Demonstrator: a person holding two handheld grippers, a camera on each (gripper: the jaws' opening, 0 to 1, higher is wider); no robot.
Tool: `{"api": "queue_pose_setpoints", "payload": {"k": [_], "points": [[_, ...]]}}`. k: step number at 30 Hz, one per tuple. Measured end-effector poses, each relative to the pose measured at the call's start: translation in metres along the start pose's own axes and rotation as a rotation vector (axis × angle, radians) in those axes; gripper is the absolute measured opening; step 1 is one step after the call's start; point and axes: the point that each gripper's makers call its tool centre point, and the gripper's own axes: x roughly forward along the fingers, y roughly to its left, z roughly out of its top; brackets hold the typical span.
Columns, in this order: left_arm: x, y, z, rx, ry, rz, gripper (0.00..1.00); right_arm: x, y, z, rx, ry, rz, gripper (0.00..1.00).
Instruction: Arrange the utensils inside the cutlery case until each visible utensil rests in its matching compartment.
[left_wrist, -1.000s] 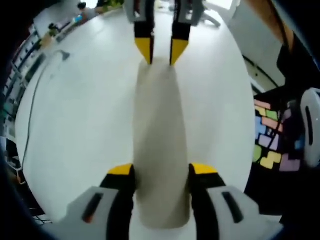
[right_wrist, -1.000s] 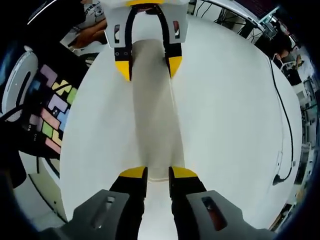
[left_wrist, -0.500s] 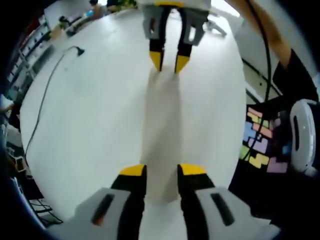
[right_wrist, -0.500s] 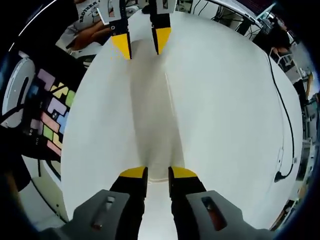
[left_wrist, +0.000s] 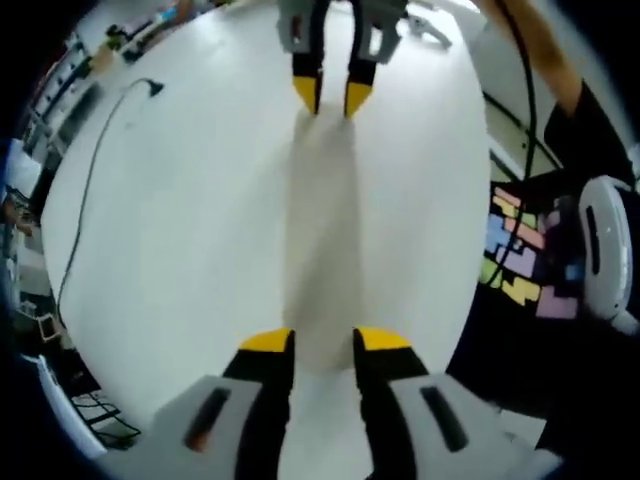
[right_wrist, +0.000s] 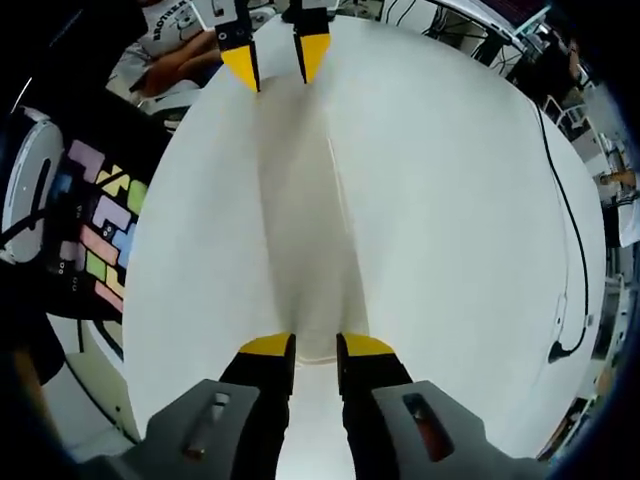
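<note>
Step in hand: handling the case itself, before any sorting. No utensil can be made out, and the compartments are hidden.

Left hand-held gripper (left_wrist: 318, 340): jaws drawn in, pinching the near end of the long pale case (left_wrist: 320, 230), which lies along the white tabletop (left_wrist: 180, 220).

Right hand-held gripper (right_wrist: 315, 345): jaws close together, pinching the opposite end of the case. In the left gripper view it (left_wrist: 332, 95) shows at the case's far end.

Next move, as judged: open or expose the case without letting either end slip, then find the utensils.

Against one second ago: the left jaws stand narrower on the case. In the right gripper view the left hand-held gripper sits farther off, so the span between the two looks longer.
</note>
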Motion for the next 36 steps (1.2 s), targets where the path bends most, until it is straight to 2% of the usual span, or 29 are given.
{"api": "queue_pose_setpoints", "payload": {"k": [5,22,32,34,36], "points": [[0.005,0.006,-0.004,0.004,0.029,0.013,0.25,0.0,0.0,0.0,0.004,-0.001,-0.003,0.16],[0.007,0.007,-0.004,0.0,0.038,0.016,0.25,0.0,0.0,0.001,0.017,-0.008,-0.006,0.16],[0.004,0.014,-0.003,0.012,0.066,0.019,0.25,-0.002,0.0,-0.001,0.018,0.021,-0.005,0.16],[0.004,0.015,-0.003,0.013,0.071,0.019,0.25,-0.004,-0.007,0.0,0.017,0.029,-0.003,0.16],[0.003,0.017,-0.002,0.012,0.074,0.019,0.25,0.003,-0.003,0.004,-0.003,0.018,-0.016,0.16]]}}
